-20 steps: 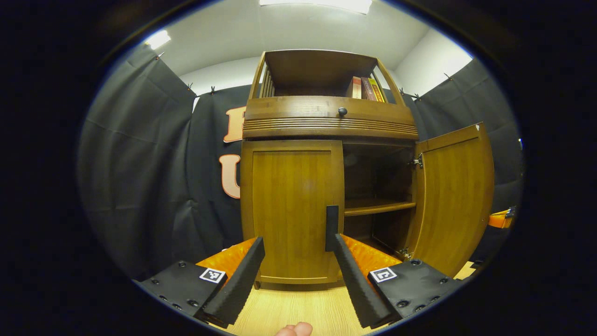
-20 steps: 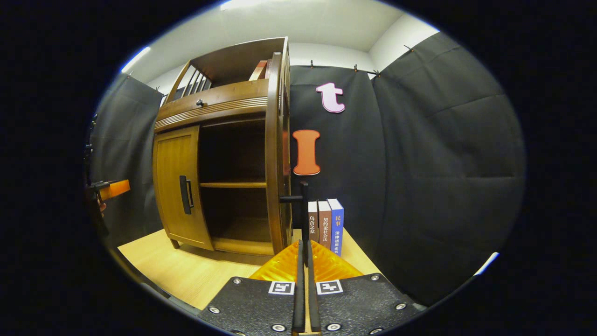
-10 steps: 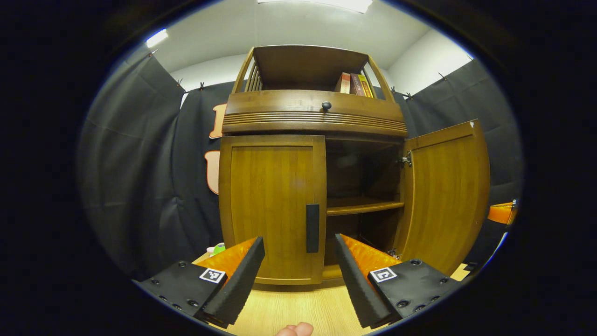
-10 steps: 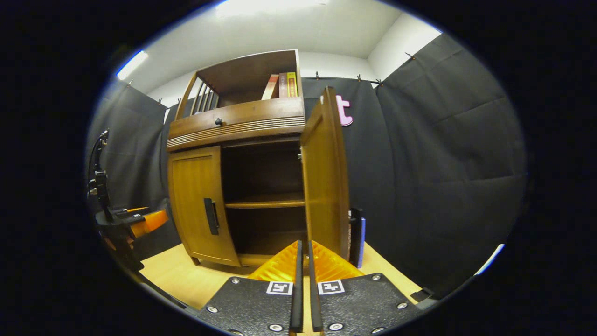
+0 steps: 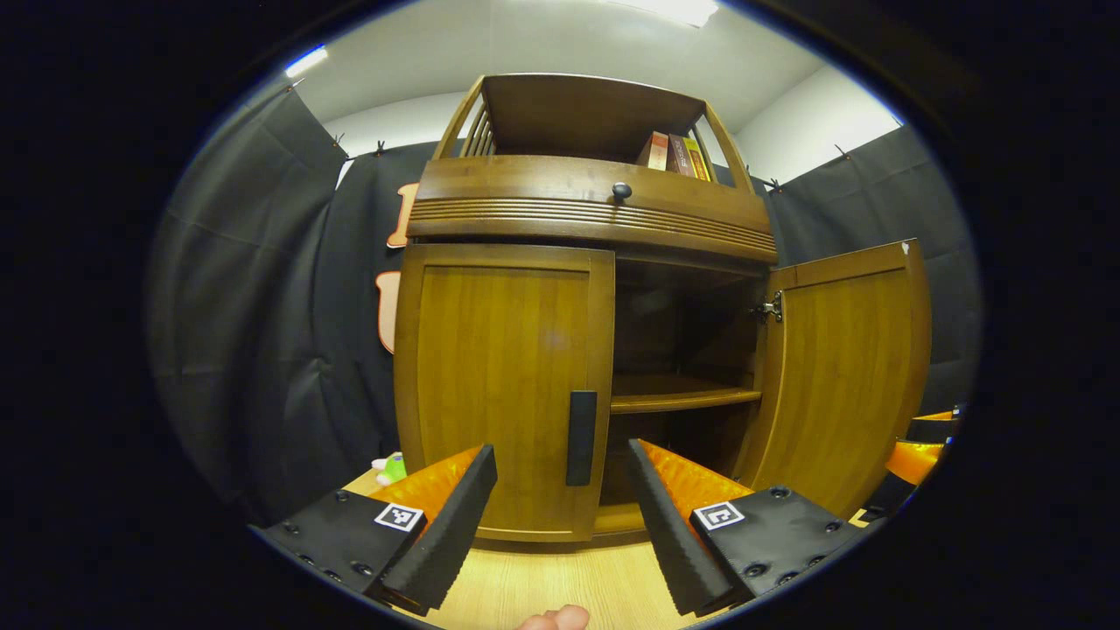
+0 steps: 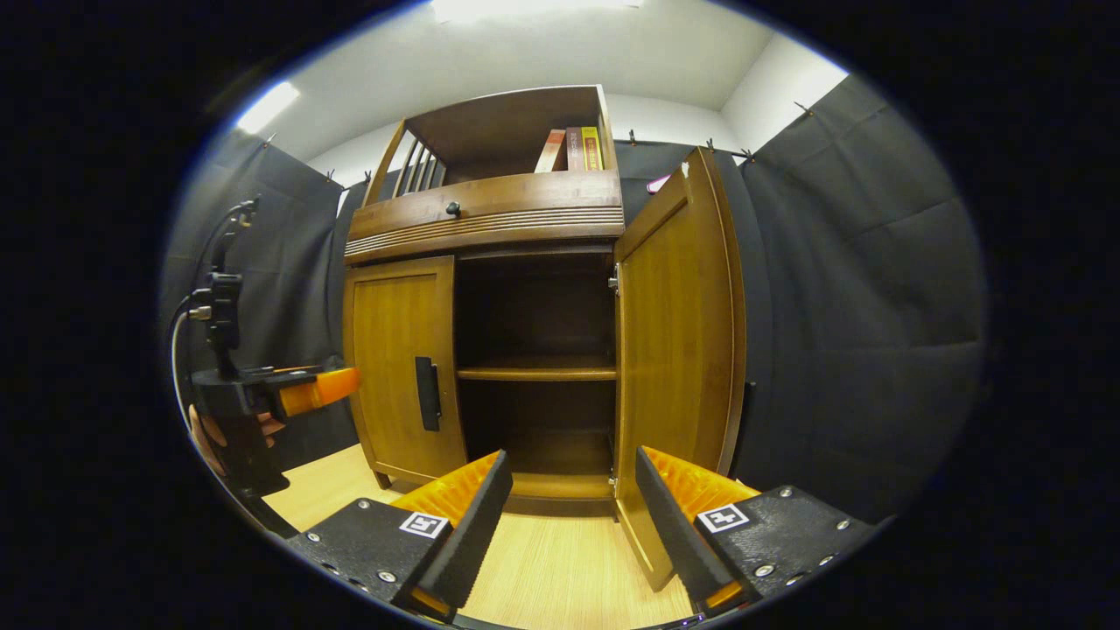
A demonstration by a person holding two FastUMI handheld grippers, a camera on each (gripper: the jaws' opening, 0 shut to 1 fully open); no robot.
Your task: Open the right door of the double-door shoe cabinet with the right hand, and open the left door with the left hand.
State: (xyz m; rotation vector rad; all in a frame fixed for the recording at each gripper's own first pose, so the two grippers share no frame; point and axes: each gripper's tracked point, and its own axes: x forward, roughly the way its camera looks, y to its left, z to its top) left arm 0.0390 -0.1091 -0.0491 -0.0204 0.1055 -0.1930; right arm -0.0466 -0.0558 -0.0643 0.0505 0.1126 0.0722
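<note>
At centre frame in the left gripper view: the shoe cabinet (image 5: 595, 219), wooden, standing on a pale wood floor (image 5: 560, 586). Right door (image 5: 844, 367) swung wide at right of frame; dark interior and one shelf (image 5: 682, 398) exposed. Left door (image 5: 503, 385) flush and closed, its dark vertical handle (image 5: 581, 437) at the inner edge, lower centre of frame.

Left gripper (image 5: 560, 503) at bottom of frame, fingers spread wide, grasping nothing; handle sits just above the gap between them, apart from both. In the right gripper view the right gripper (image 6: 573, 516) sits at bottom centre, likewise spread and empty, clear of the right door, whose free edge lies close above its right finger. The left gripper and the hand holding it also appear at mid-left of that view.

Judgement: half done; left door remains. Door looks rigid and hinged at its outer edge, so it should swing lightly on an arc, not pull straight. Best hold is the handle, a slim stiff bar, pinched across its width. Smooth finish could let the pads slip; grip squarely.

Books (image 5: 674, 153) on the top shelf, round knob (image 5: 621, 190) on the drawer front.
</note>
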